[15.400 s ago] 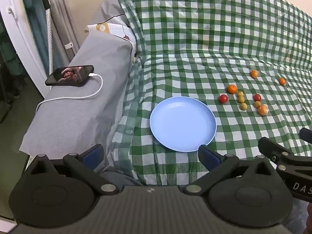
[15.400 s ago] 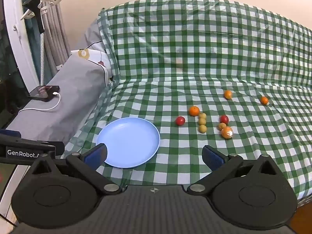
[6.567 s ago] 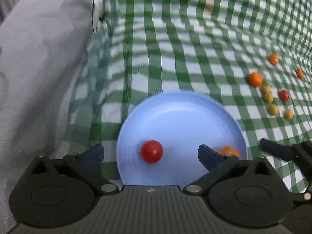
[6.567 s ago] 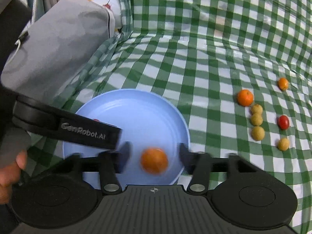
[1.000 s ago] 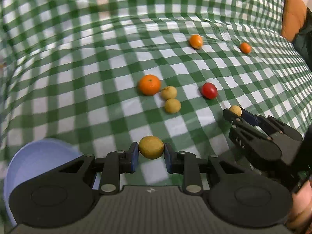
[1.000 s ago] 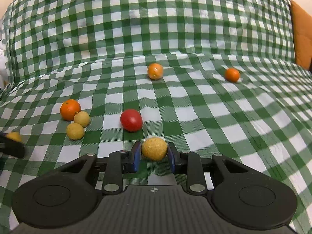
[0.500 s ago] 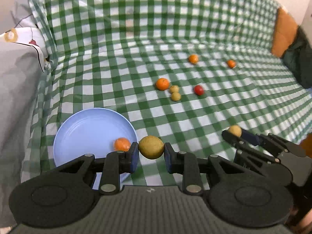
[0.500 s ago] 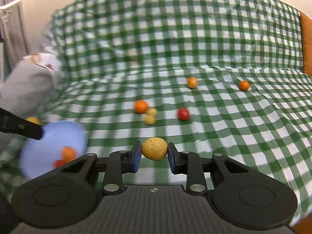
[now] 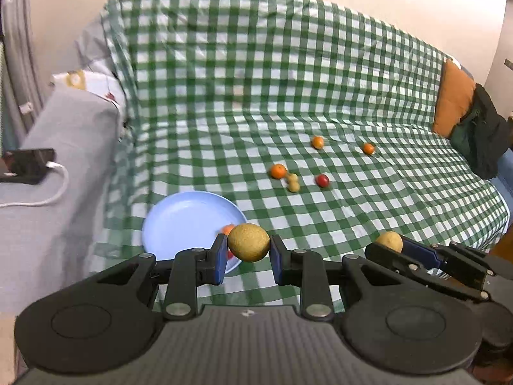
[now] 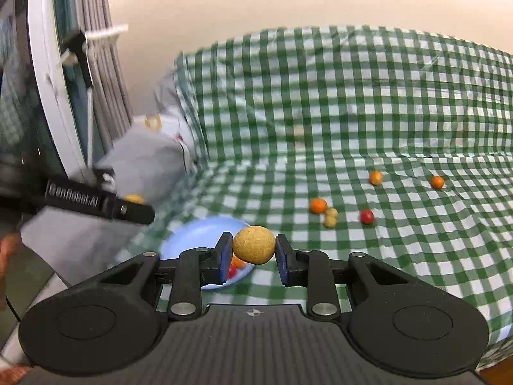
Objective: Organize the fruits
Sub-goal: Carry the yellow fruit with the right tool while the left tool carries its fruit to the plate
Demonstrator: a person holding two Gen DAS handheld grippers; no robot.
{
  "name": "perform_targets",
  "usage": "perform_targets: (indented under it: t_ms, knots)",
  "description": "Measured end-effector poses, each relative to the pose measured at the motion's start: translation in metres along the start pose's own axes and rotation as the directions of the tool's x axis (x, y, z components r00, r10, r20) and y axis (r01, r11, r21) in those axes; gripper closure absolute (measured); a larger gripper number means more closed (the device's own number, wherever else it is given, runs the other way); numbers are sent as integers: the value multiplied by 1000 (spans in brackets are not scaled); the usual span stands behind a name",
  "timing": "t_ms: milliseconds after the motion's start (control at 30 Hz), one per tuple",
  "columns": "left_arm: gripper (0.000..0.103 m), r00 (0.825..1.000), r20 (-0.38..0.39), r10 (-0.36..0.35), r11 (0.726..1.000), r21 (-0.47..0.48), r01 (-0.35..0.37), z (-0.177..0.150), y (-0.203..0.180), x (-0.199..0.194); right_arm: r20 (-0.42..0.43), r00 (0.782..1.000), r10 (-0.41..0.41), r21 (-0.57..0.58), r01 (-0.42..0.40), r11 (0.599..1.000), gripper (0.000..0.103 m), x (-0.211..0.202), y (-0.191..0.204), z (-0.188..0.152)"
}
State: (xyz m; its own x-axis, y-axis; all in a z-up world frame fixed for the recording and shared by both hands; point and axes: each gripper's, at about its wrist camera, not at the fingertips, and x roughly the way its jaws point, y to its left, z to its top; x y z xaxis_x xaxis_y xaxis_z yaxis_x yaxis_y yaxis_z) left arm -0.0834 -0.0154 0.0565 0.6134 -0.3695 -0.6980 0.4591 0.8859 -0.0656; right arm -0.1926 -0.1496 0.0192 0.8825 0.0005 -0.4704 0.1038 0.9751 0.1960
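Note:
My left gripper [image 9: 248,255] is shut on a yellow-green round fruit [image 9: 248,242], held above the near right rim of the blue plate [image 9: 182,221]. My right gripper [image 10: 253,258] is shut on a tan-yellow round fruit [image 10: 254,244], above the plate [image 10: 198,234] too. An orange fruit [image 10: 239,261] and a red one [image 10: 231,270] lie in the plate, partly hidden by the fingers. In the left wrist view the right gripper [image 9: 389,247] appears at the lower right with its fruit [image 9: 389,240]. Farther back on the checked cloth lie an orange [image 9: 278,171], two yellow fruits [image 9: 293,183] and a red one [image 9: 322,180].
Two small orange fruits [image 9: 317,141] [image 9: 368,148] lie farther back on the green checked cloth [image 9: 384,199]. A phone [image 9: 27,165] on a white cable rests on the grey armrest at left. An orange cushion [image 9: 453,99] and a dark bag [image 9: 481,138] sit at the right end.
Both grippers have lifted away from the loose fruits, each carrying a yellow fruit, and swung left and back until the blue plate lies under them. The view is now wider and higher.

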Motion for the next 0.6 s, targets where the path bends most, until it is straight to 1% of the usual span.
perform_targets:
  t_ms: [100,233,300,467,600]
  knots:
    - [72,999,26,19,1000,-5,-19,-10,-1,-20,16,1000,24,4,-24,1000,73,-11,-4,-4]
    - [72,1000,16,12,999,-35,-11,-20,-3,-35,6,999,52,-18,-52,998,73,-20,-7,-14]
    - [72,999,29,21,999,-38,-20,-24,-2,-44,9,998,59,-24,-59,998,73,-22,-6,-16]
    - [72,999,32,36,997,-67,-33,-33,7,-56,32,996,79,-56,-77,995,73,-35,4,-22]
    - [72,998,32,49,997,-64,-47,-40,11,-59,26,995,91,-75,-89,993,73,-35,13,-23]
